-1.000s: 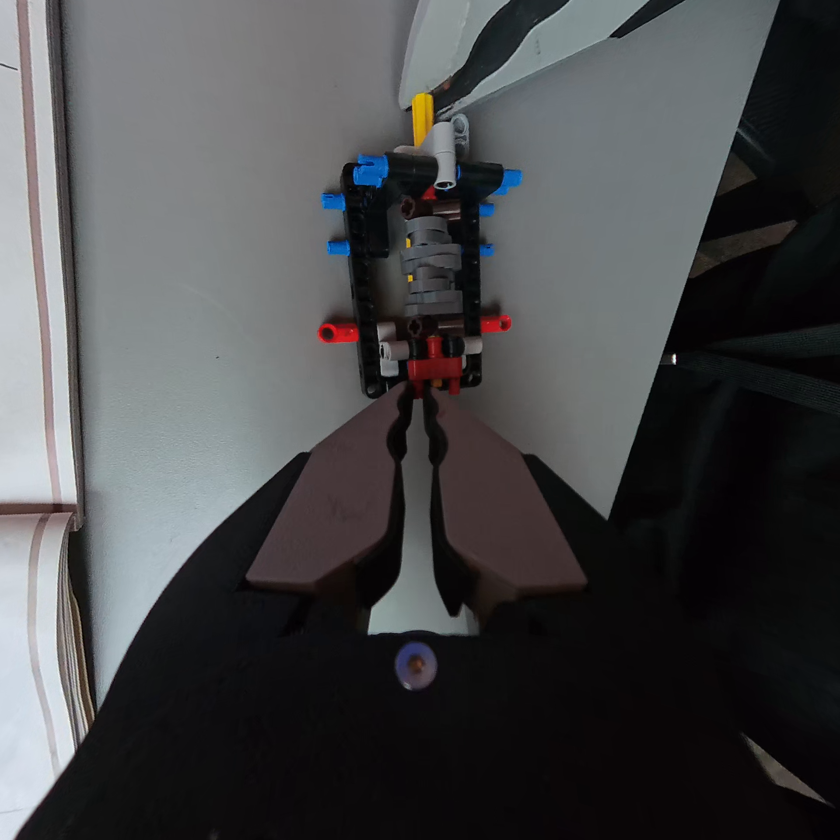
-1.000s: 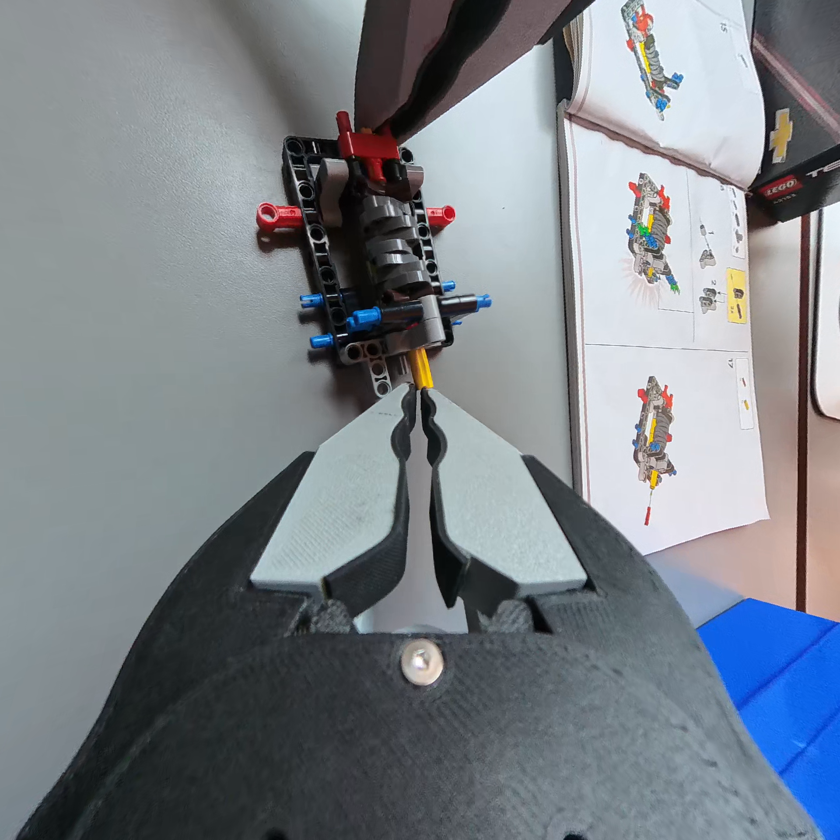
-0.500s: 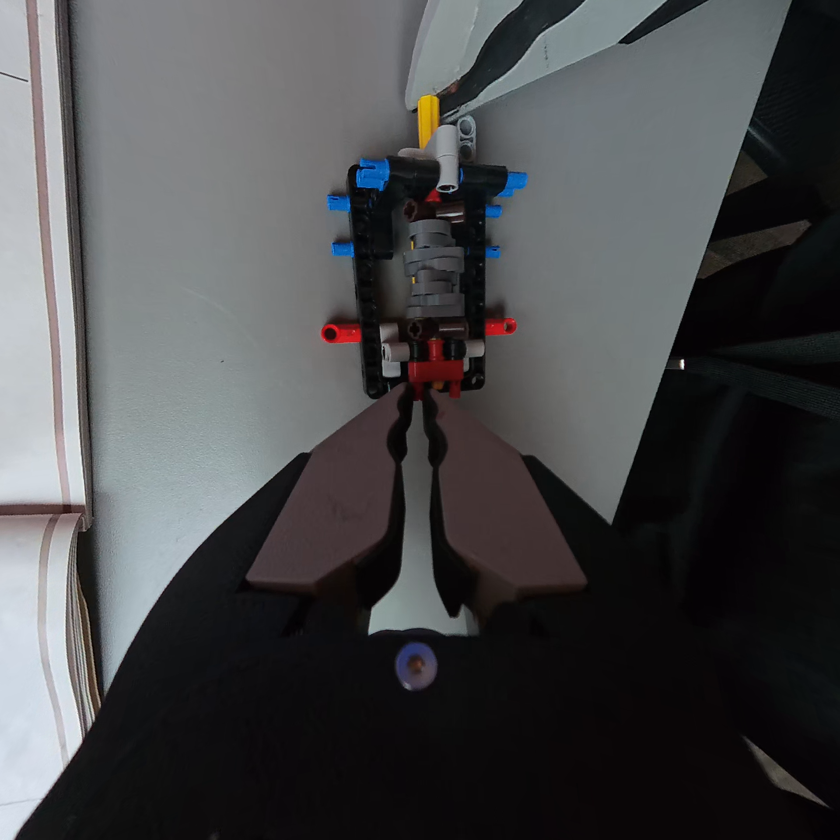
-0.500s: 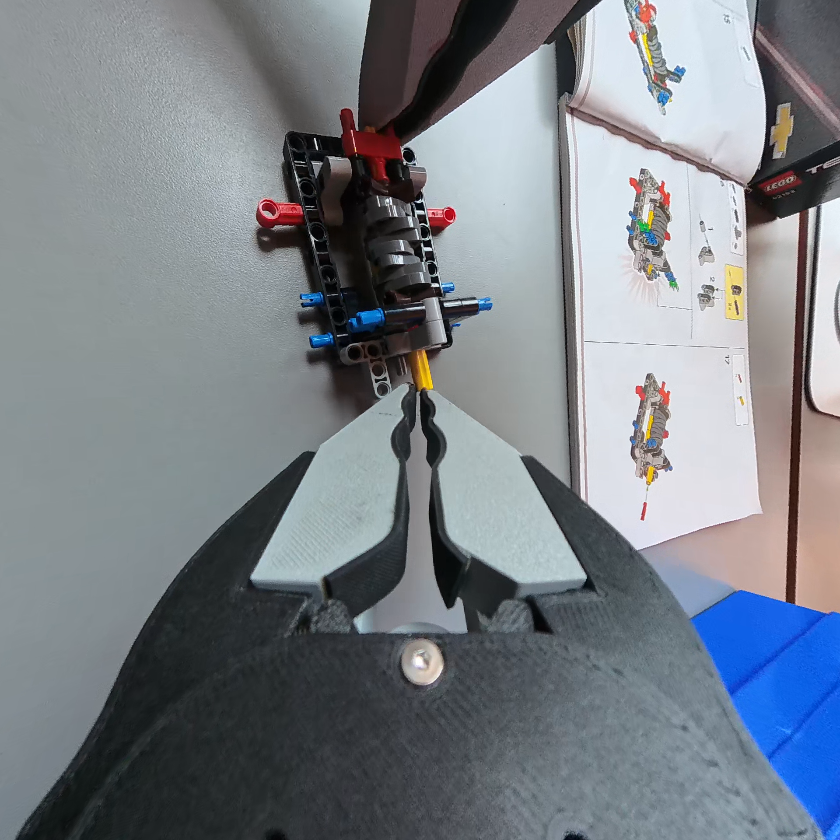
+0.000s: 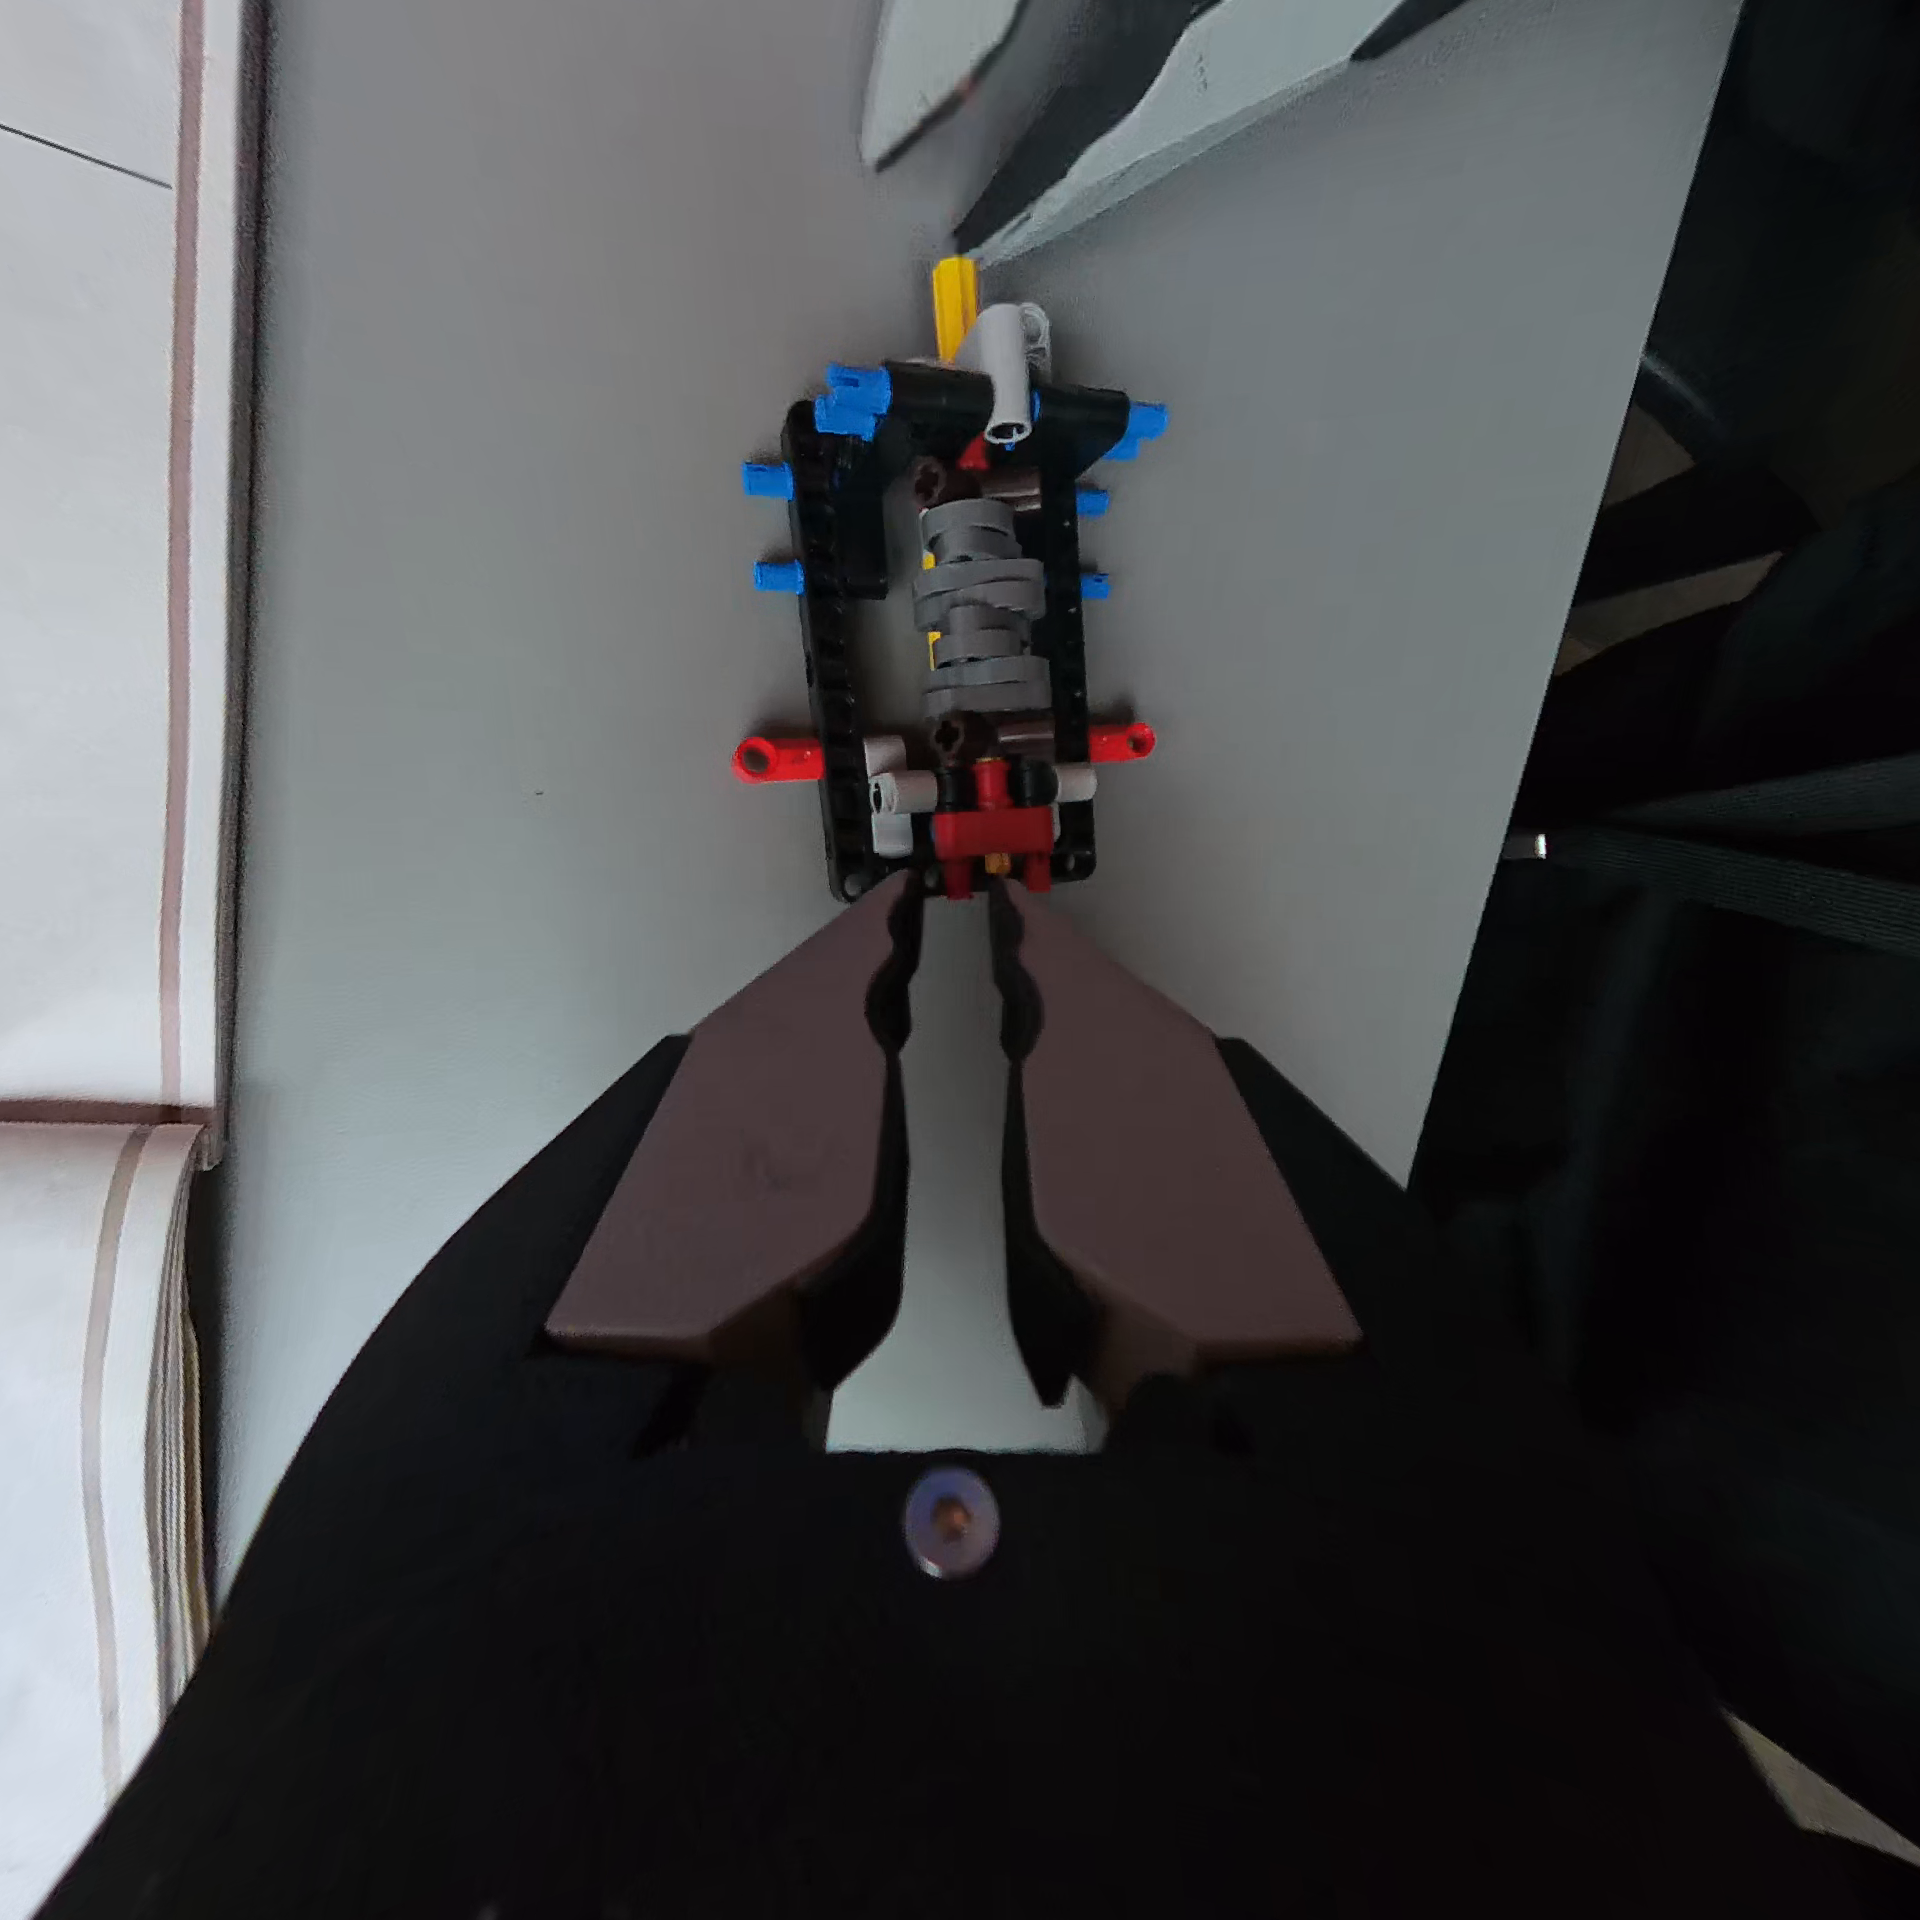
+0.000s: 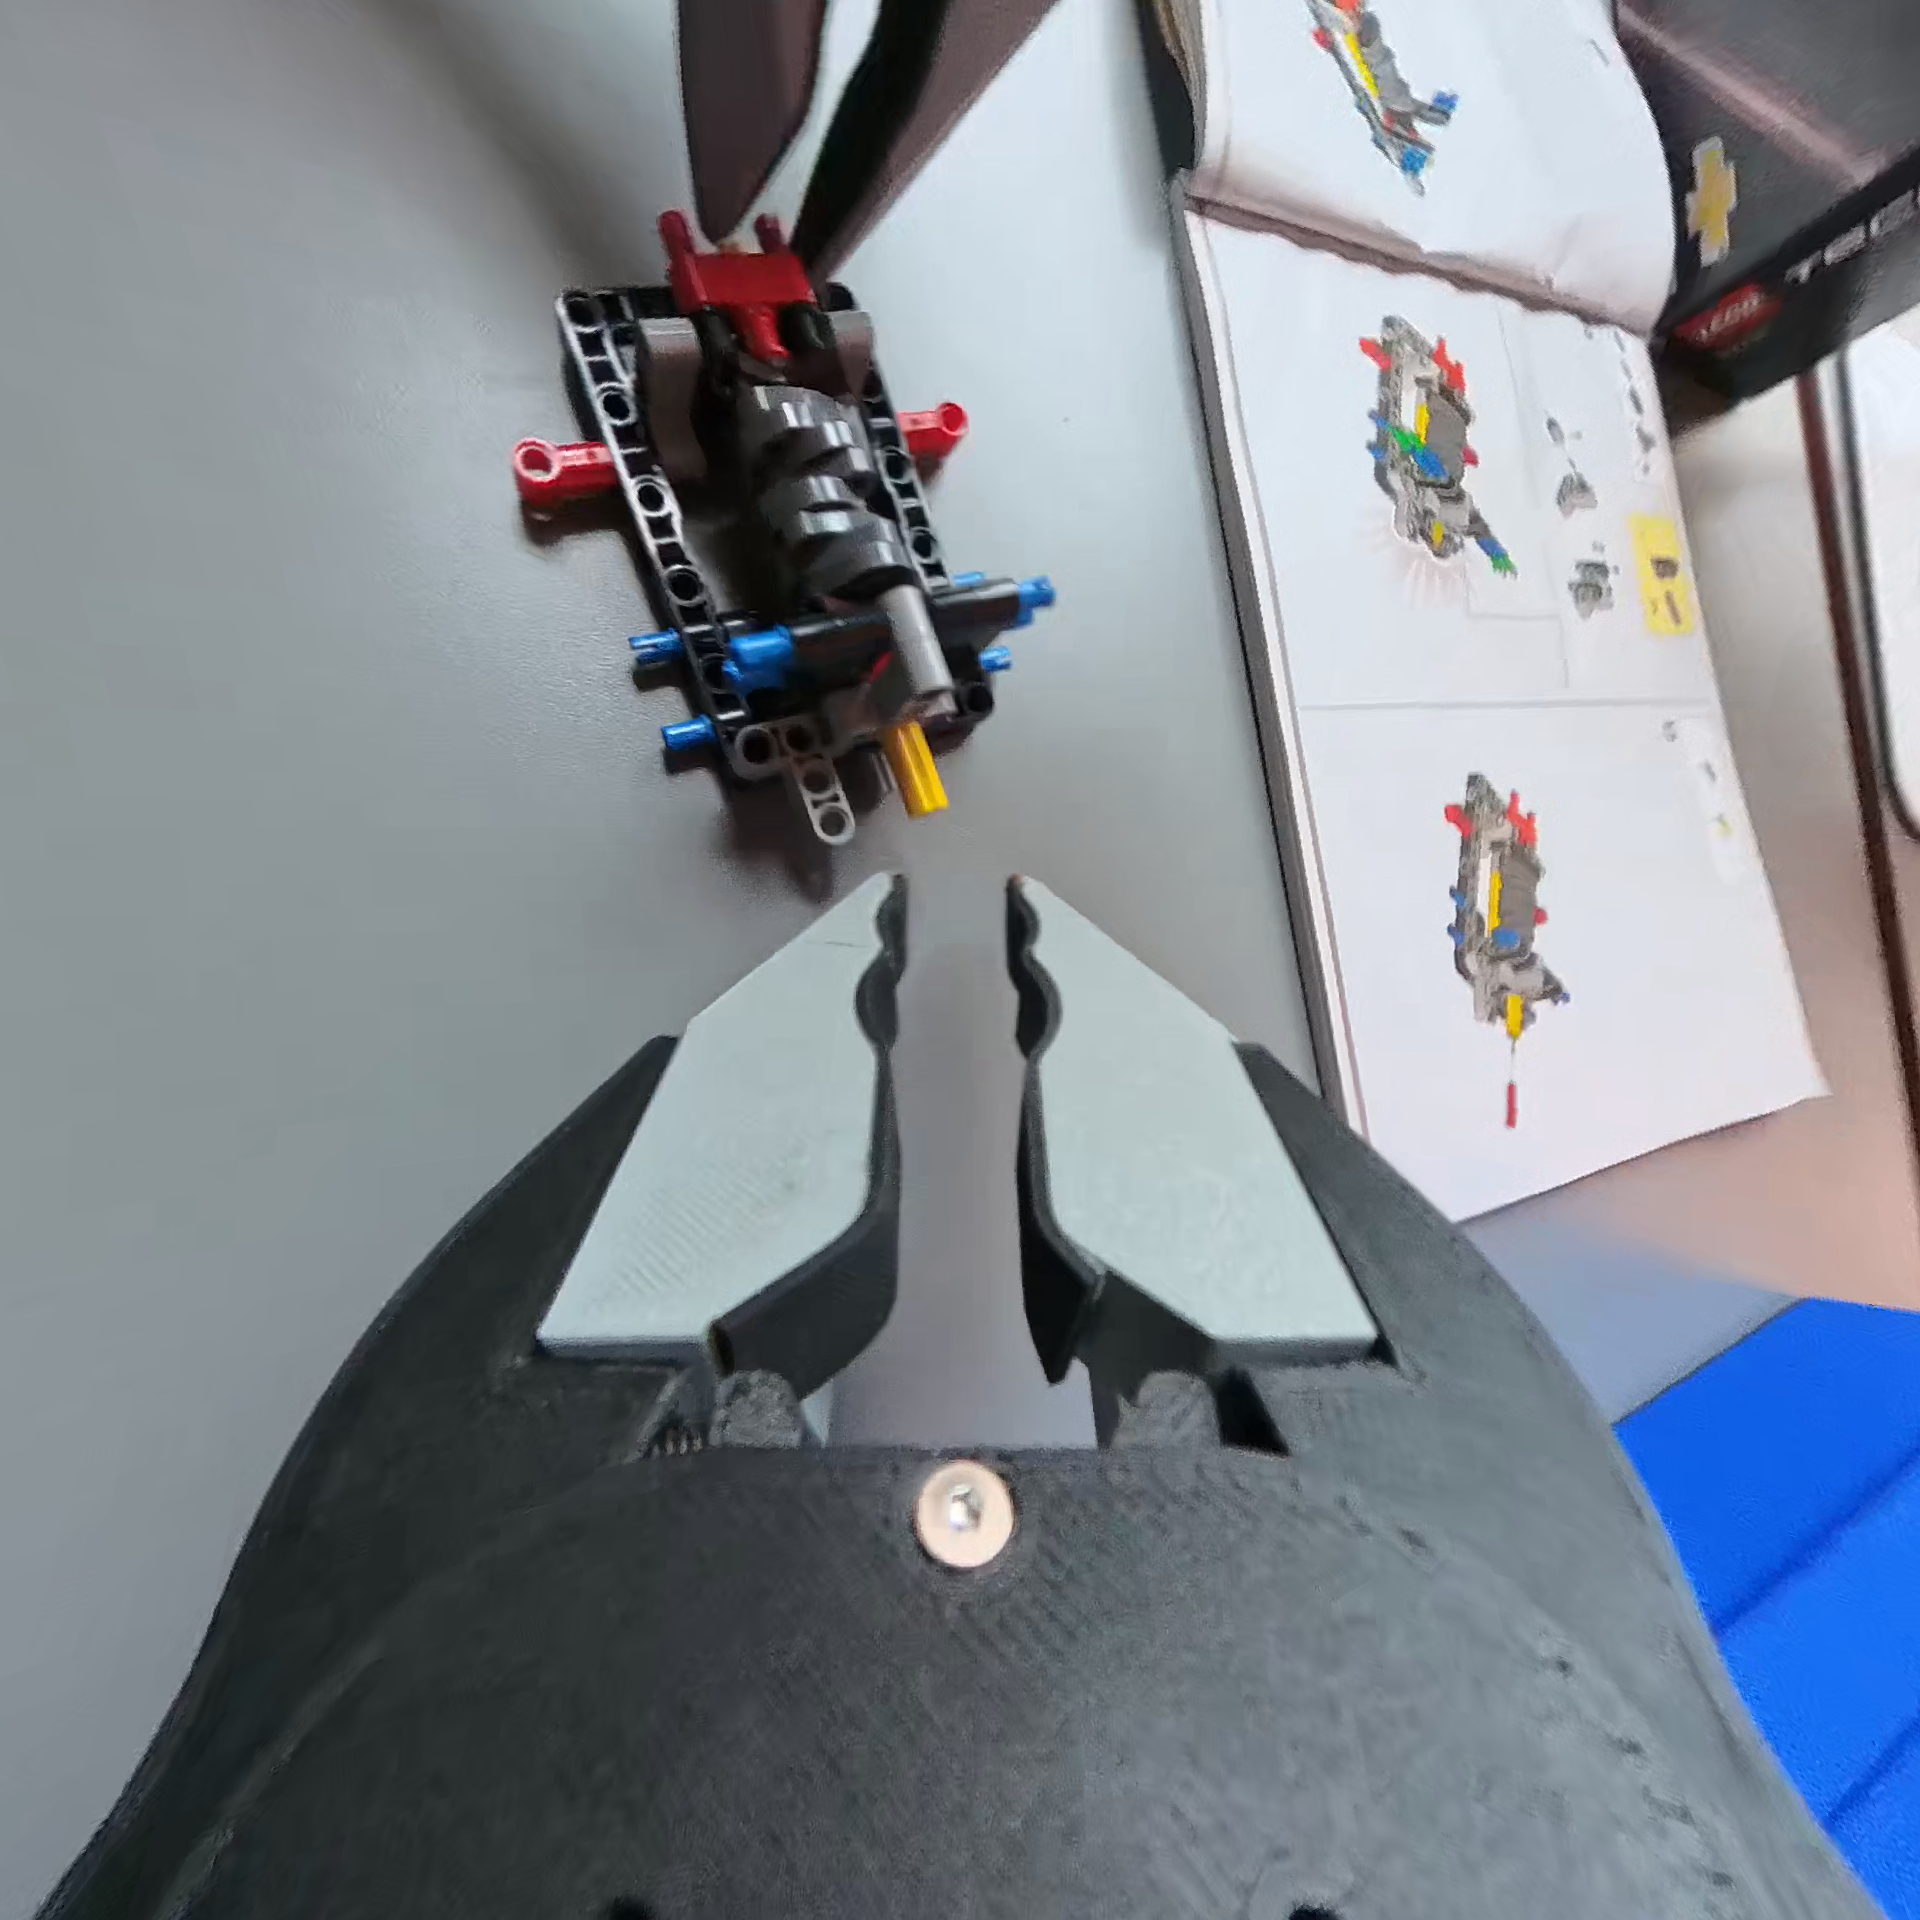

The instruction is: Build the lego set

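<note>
While the brown-fingered left gripper (image 5: 954,896), slightly parted, brackets the rectangular black lego frame's (image 6: 769,520) red end connector (image 6: 740,281), the yellow axle (image 6: 916,779) points lengthwise at the grey-fingered right gripper (image 6: 954,883), open and just short

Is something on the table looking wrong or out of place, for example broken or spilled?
Nothing stands out. The lego frame lies flat and whole on the grey table, the instruction booklet open beside it. No loose pieces or spills show.

Two close wrist views from opposite ends of the shared lego frame (image 5: 940,634) (image 6: 790,530), facing each other.
</note>
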The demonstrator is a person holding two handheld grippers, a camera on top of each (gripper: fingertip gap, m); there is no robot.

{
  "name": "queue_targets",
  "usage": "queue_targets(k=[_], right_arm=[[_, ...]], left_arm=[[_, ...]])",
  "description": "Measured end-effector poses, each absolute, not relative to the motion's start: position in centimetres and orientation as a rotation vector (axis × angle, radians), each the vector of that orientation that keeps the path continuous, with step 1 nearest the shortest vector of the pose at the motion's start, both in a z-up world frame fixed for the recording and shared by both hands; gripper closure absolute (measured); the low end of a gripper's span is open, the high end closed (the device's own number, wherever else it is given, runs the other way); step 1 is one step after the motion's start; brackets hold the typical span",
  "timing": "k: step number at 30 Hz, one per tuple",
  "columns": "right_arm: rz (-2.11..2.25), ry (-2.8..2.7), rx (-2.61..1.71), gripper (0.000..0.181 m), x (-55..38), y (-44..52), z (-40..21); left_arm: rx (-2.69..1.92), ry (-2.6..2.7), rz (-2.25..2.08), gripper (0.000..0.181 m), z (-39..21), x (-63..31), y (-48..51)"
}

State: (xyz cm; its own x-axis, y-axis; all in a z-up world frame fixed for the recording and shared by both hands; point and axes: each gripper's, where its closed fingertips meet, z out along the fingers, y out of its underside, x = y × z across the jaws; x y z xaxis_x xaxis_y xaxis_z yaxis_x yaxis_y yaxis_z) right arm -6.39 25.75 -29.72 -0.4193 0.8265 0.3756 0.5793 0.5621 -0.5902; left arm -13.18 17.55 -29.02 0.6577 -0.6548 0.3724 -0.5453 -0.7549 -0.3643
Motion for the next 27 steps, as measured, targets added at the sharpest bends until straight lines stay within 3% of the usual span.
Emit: queue_targets(k=[1,3,5,8,12,15,18,20,23,27], right_arm=[[0.543,-2.142,-1.155,0.157,-6.2,25.9,-29.6],[0.732,-2.172,-1.217,0.157,-5.7,24.8,-29.6],[0.883,-2.203,-1.305,0.155,-5.4,23.7,-30.0],[0.954,-2.210,-1.400,0.175,-5.6,23.4,-30.6],[1.071,-2.184,-1.478,0.181,-6.1,22.6,-30.4],[1.161,-2.148,-1.488,0.181,-6.4,22.0,-29.7],[1.232,-2.146,-1.521,0.181,-6.3,21.5,-29.7],[1.214,-2.169,-1.537,0.165,-6.0,21.6,-30.1],[1.198,-2.147,-1.517,0.158,-6.3,21.7,-30.0],[1.122,-2.142,-1.479,0.177,-6.9,21.3,-30.2]], left_arm=[[-2.643,0.970,-0.739,0.168,-28.8,-13.3,17.5],[-2.645,0.945,-0.698,0.150,-28.4,-14.2,17.7],[-2.608,0.939,-0.703,0.145,-27.5,-14.4,17.7],[-2.552,0.917,-0.766,0.139,-26.8,-13.1,17.3],[-2.535,0.926,-0.699,0.142,-28.4,-12.6,17.3],[-2.549,0.921,-0.653,0.160,-29.3,-13.2,17.6],[-2.540,0.907,-0.682,0.159,-29.2,-13.3,17.5],[-2.532,0.888,-0.717,0.160,-29.2,-13.3,17.6],[-2.532,0.876,-0.730,0.160,-29.2,-13.3,17.6],[-2.520,0.888,-0.715,0.160,-29.2,-13.3,17.6]])
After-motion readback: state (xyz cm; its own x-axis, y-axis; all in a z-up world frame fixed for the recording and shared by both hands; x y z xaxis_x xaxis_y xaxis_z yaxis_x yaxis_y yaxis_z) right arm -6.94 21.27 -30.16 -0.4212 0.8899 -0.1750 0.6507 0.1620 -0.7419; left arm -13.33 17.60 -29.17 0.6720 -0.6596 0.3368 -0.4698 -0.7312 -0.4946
